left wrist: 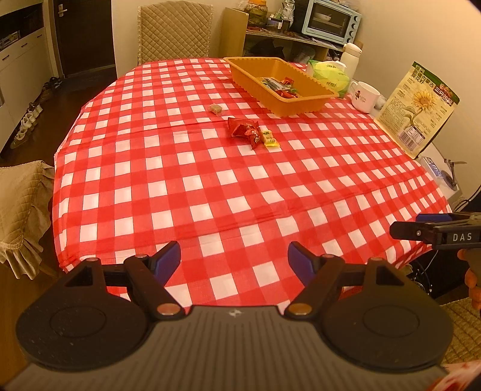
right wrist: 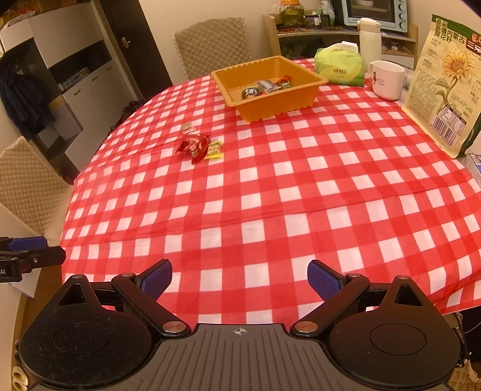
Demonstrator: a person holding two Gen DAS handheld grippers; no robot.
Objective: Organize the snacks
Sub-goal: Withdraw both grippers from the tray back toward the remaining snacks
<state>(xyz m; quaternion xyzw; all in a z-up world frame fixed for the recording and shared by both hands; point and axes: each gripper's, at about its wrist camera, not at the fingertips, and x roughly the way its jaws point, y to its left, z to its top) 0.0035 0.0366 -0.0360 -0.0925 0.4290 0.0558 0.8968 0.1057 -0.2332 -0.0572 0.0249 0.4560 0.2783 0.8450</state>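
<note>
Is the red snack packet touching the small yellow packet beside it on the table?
Touching. In the left wrist view the red packet meets the yellow packet along one edge, with no cloth showing between them.

Warm yellowish light fills my room. A red-and-white checked cloth (left wrist: 210,186) covers the surface. Beige quilted chairs (right wrist: 213,45) stand at its far and left sides. Behind are cream walls, a dark wooden door (left wrist: 84,36), white cabinets (right wrist: 90,78) and a wooden shelf (right wrist: 345,39) holding a pale-blue toaster oven (left wrist: 332,19).
</note>
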